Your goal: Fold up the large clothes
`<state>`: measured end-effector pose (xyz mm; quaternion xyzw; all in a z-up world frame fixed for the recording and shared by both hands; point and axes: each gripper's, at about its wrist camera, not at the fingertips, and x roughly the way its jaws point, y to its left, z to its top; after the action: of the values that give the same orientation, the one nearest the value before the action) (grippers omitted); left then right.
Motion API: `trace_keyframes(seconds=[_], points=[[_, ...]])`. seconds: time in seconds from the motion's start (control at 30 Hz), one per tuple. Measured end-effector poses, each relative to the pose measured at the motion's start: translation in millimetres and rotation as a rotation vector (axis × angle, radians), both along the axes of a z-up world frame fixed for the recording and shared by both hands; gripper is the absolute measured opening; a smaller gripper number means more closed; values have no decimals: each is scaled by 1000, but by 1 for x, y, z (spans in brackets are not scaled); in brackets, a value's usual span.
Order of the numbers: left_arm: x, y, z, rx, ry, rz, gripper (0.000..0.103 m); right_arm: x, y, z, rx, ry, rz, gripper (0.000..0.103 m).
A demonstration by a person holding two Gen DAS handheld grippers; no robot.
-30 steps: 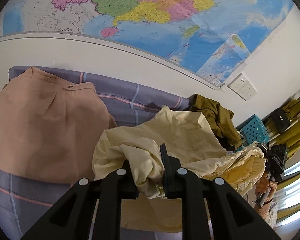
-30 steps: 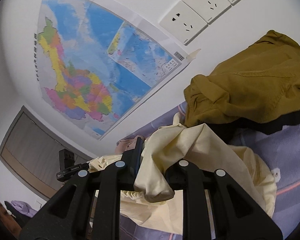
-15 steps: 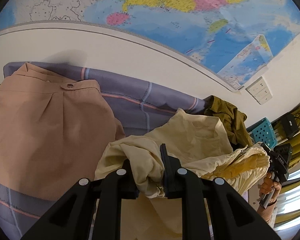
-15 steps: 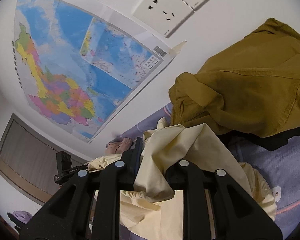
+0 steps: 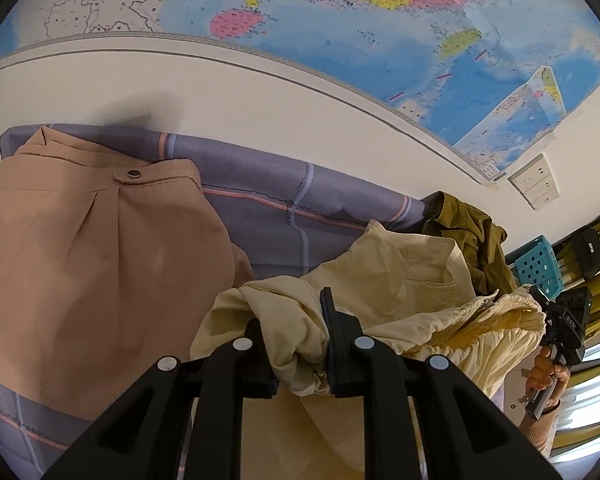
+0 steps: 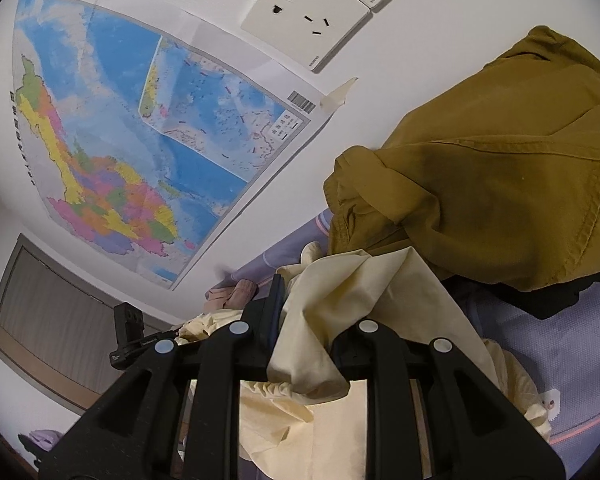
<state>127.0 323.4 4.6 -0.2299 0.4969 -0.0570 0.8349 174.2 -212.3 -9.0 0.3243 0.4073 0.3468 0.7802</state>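
Observation:
A pale yellow garment (image 5: 404,280) hangs bunched between both grippers above a purple checked bed sheet (image 5: 268,216). My left gripper (image 5: 296,332) is shut on a gathered fold of it. In the right wrist view my right gripper (image 6: 304,320) is shut on another fold of the same pale yellow garment (image 6: 332,288), with its elastic hem drooping below the fingers. The right gripper (image 5: 560,320) and the hand holding it also show at the right edge of the left wrist view; the left gripper (image 6: 128,336) shows at lower left of the right one.
A tan garment (image 5: 92,264) lies flat on the sheet at left. An olive-brown garment (image 6: 492,168) is heaped against the wall at right. A wall map (image 5: 340,20) and sockets (image 6: 304,12) hang above. A teal perforated basket (image 5: 538,264) stands beyond the bed.
Both grippers have moved toward the wall and sunk a little with the yellow garment still held; the tan and olive garments now look larger and nearer.

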Motion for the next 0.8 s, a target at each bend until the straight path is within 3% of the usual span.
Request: trace_keyframes(seconds=[0.8], points=[[23, 1, -17, 4, 38, 2, 16, 18, 6, -10, -17, 50, -25, 22]])
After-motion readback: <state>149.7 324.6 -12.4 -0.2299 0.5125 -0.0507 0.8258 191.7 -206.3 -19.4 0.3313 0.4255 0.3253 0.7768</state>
